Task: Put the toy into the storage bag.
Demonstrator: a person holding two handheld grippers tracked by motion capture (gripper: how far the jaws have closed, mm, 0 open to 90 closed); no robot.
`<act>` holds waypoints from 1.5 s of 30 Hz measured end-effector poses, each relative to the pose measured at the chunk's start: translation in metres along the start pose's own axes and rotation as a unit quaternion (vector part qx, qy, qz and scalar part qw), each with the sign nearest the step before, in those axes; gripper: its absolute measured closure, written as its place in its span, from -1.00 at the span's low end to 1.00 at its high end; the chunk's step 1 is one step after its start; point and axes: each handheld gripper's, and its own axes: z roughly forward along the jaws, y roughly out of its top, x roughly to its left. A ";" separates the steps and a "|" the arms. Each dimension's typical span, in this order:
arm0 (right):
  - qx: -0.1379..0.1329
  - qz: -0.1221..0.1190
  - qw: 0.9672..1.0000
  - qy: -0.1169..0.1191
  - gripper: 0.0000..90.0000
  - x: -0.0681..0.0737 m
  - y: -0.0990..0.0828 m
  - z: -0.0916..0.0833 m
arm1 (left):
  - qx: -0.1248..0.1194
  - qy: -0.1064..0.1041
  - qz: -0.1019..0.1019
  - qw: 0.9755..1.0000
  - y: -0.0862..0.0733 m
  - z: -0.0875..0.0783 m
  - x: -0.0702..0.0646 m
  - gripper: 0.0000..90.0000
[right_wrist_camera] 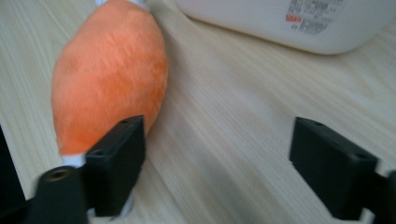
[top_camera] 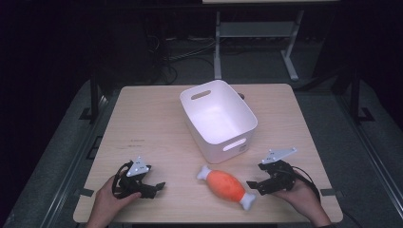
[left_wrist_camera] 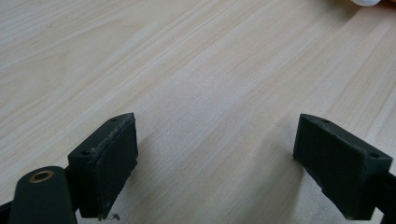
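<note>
At the near edge of the pale wooden desk (top_camera: 142, 123), the left gripper (top_camera: 153, 188) rests low with its fingers (left_wrist_camera: 105, 161) spread apart over bare wood. The right gripper (top_camera: 253, 185) sits opposite, fingers (right_wrist_camera: 116, 163) also apart and gripping nothing. Between the two lies the orange plush drumstick toy with white ends (top_camera: 226, 186), its near end just beside the right gripper's fingers. Just beyond the toy stands the white plastic basket with handle slots (top_camera: 240, 114).
</note>
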 end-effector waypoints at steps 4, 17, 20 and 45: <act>0.003 0.007 1.000 0.011 -0.96 0.002 0.008 0.000 | 0.000 0.000 0.000 1.000 0.000 0.000 0.000 -0.71; 0.004 -0.018 0.999 0.027 -0.98 0.019 0.028 0.003 | 0.000 0.000 0.000 1.000 0.000 0.000 0.000 -0.71; 0.005 -0.026 0.999 0.030 -0.98 0.023 0.032 0.005 | 0.000 0.000 0.000 1.000 0.000 0.000 0.000 -0.71; 0.046 -0.079 0.995 0.035 -0.98 0.061 0.060 0.045 | -0.002 0.000 -0.001 1.000 0.000 0.000 0.000 -0.71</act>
